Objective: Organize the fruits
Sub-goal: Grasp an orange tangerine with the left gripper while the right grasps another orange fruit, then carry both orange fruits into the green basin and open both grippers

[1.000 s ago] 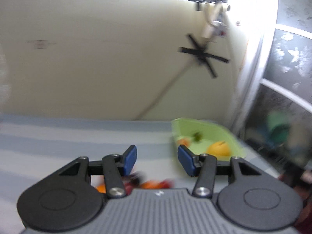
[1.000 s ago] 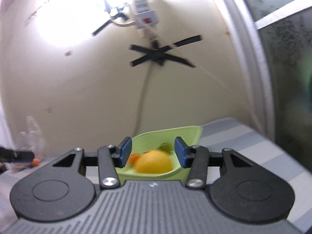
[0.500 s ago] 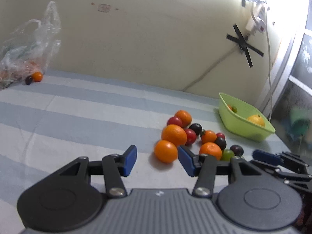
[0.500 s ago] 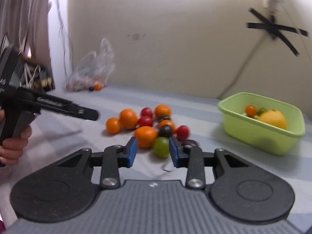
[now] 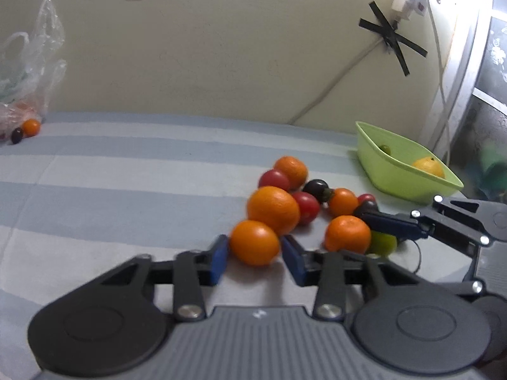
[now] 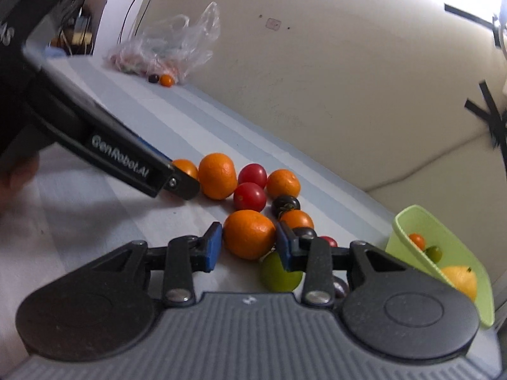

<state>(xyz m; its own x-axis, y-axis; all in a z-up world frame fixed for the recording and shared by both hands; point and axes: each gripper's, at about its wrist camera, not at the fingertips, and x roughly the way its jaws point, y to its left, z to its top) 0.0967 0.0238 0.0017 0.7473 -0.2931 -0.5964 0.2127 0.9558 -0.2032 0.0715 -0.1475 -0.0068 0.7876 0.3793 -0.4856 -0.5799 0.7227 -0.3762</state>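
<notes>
Your left gripper [image 5: 255, 255] is low over the cloth, its jaws spread around the nearest orange [image 5: 254, 242]; the blue pads [image 5: 218, 258] sit just beside the fruit on both sides, and you cannot tell if they touch it. Only the left view shows your right gripper [image 5: 391, 226] from outside: it comes in from the right, with one blue finger lying over a second orange [image 5: 348, 234] and a green fruit [image 5: 383, 243]. The right view shows what this hides: the right gripper [image 6: 248, 247] is also released, with the second orange [image 6: 248, 234] between its pads and the green fruit [image 6: 279, 272] partly under the right pad. This view also shows your left gripper [image 6: 177, 183] from the side, slanting down to the heap, and a part of your hand [image 6: 12, 177] at the left edge, blurred. Behind both grippers lies the heap of fruits: more oranges, red tomatoes [image 5: 305, 207] and dark ones, all close together on the blue and white striped cloth [image 5: 126, 190]. To the right of the heap stands the green bin [image 5: 408, 186], holding a yellow fruit [image 5: 427, 167] and some small ones. Far at the left, by the cream wall [image 5: 221, 47], lies a clear bag [image 5: 28, 72] with two small fruits beside it. Black tape [image 5: 394, 36] crosses over a cable on the wall.
</notes>
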